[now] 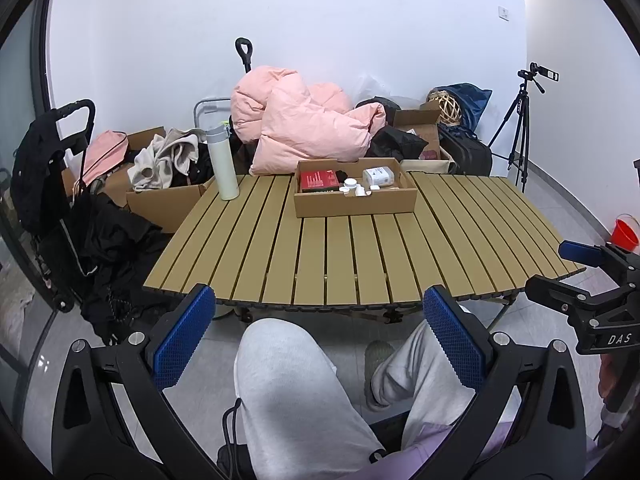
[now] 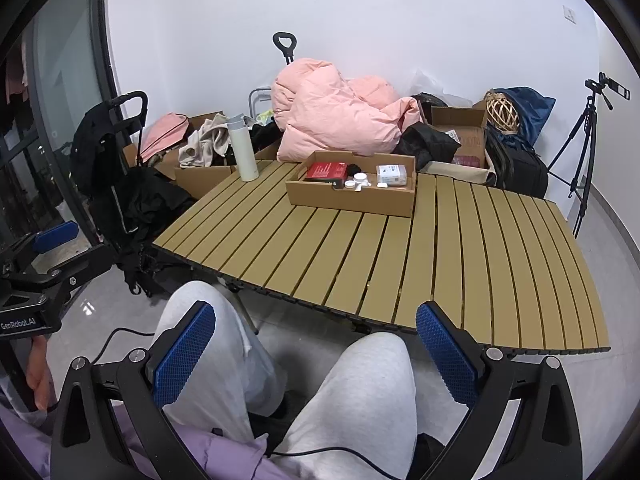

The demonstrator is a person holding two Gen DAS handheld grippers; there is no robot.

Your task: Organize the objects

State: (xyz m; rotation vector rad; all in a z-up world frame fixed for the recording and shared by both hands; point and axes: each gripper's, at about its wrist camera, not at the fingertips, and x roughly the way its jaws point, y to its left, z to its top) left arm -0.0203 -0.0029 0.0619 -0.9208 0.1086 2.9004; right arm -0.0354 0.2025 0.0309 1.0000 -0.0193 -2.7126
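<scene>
Sitting back from the tabletop [image 1: 360, 256], with the left hand-held gripper [image 1: 320, 344] and the right hand-held gripper [image 2: 316, 352] both gaping wide over the knees [image 1: 288, 380] and holding nothing. Lying together in the box [image 1: 356, 204] at the far side: the red pack [image 1: 318, 181], the white pack [image 1: 378, 177] and small white caps [image 1: 350, 183], with the bottle [image 1: 222, 162] standing alone just left of it. Looking either like a tidy job done or like sorting about to go on, so not telling which move is coming.

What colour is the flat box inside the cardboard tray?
Red box, clearest in the right wrist view.
</scene>
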